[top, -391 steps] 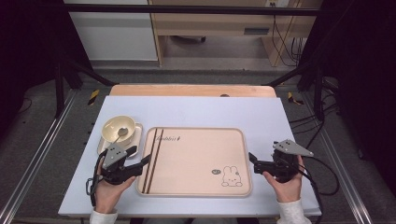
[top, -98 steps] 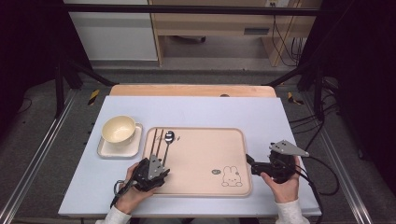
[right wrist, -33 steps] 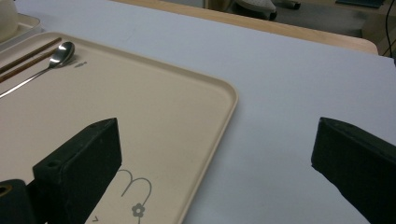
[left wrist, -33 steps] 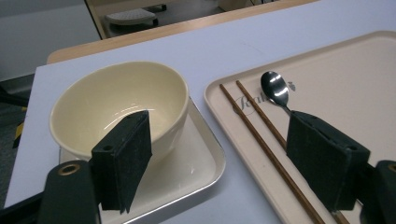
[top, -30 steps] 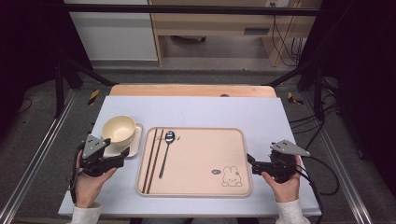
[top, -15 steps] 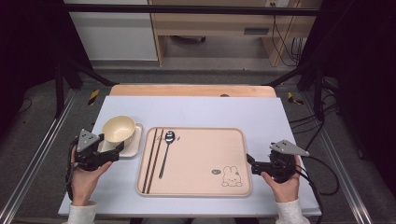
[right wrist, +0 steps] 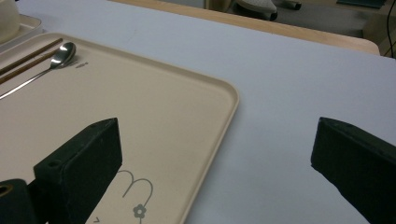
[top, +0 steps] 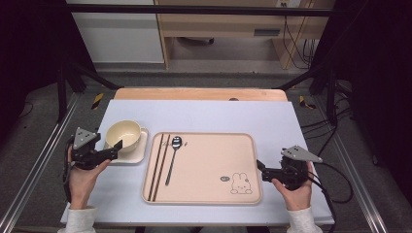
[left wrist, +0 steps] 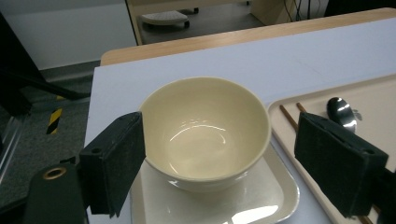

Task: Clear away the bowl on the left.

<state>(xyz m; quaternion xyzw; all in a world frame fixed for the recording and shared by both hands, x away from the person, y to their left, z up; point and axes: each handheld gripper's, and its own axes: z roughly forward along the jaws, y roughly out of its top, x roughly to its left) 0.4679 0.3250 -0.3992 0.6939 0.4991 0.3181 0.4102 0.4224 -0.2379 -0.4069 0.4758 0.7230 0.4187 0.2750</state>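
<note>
The left gripper [left wrist: 219, 163] gapes wide, its jaws flanking the glossy, round cream ceramic bowl [left wrist: 205, 133] on a small rounded-square cream dish [left wrist: 261, 198]. The right gripper [right wrist: 219, 163], equally wide and empty, straddles the edge of the matte beige rectangular tray [right wrist: 154, 121]. The high view reveals the tray's printed rabbit [top: 239, 183], a metal spoon [top: 172, 158] and brown wooden chopsticks [top: 158, 166].

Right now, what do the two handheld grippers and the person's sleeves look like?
Both the left gripper and the right gripper are black, each topped by a grey three-cornered plate and trailing a black cable. Their jaws are chunky black blocks faced with dark pads. The person wears pale, light-grey sleeves with ribbed cuffs.
</note>
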